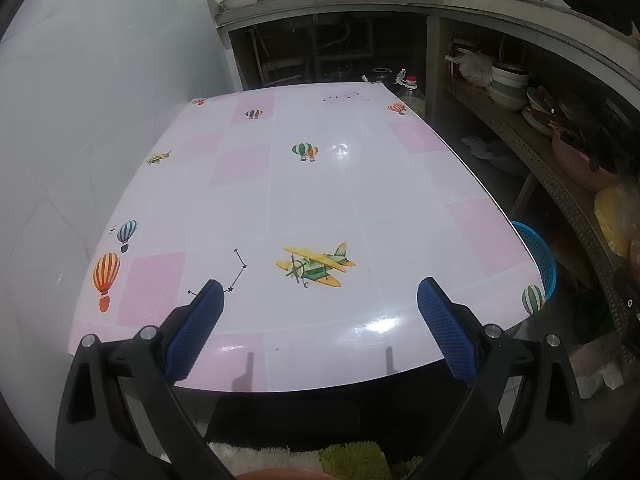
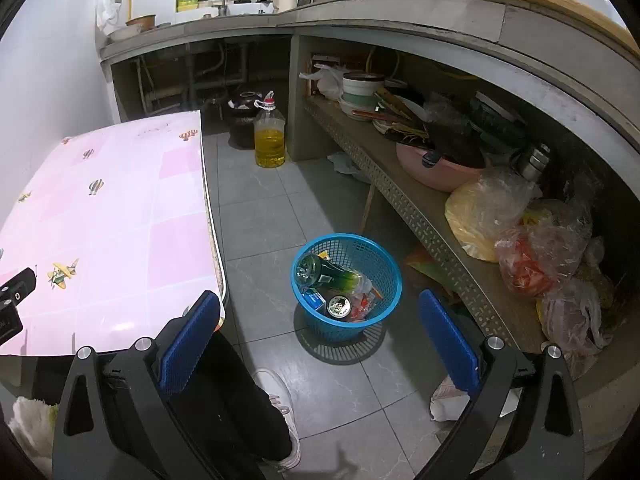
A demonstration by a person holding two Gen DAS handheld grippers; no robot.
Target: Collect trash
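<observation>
Trash sits in the blue basket (image 2: 347,286) on the floor beside the tabletop (image 2: 120,216): a green bottle (image 2: 328,272), rigid and smooth, best taken at its body; a light can (image 2: 339,306), easily dented. Left gripper (image 1: 320,312) and right gripper (image 2: 320,320) gape, holding nothing.

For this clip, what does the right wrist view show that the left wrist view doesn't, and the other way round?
Only the right wrist view shows inside the blue plastic mesh basket: a green glass bottle, a silver drink can and wrappers; also the open right claw.

Only the left wrist view shows the yellow aeroplane print up close and the open left claw.

Both show the glossy pink-checked table and the basket on the floor beside it.
</observation>
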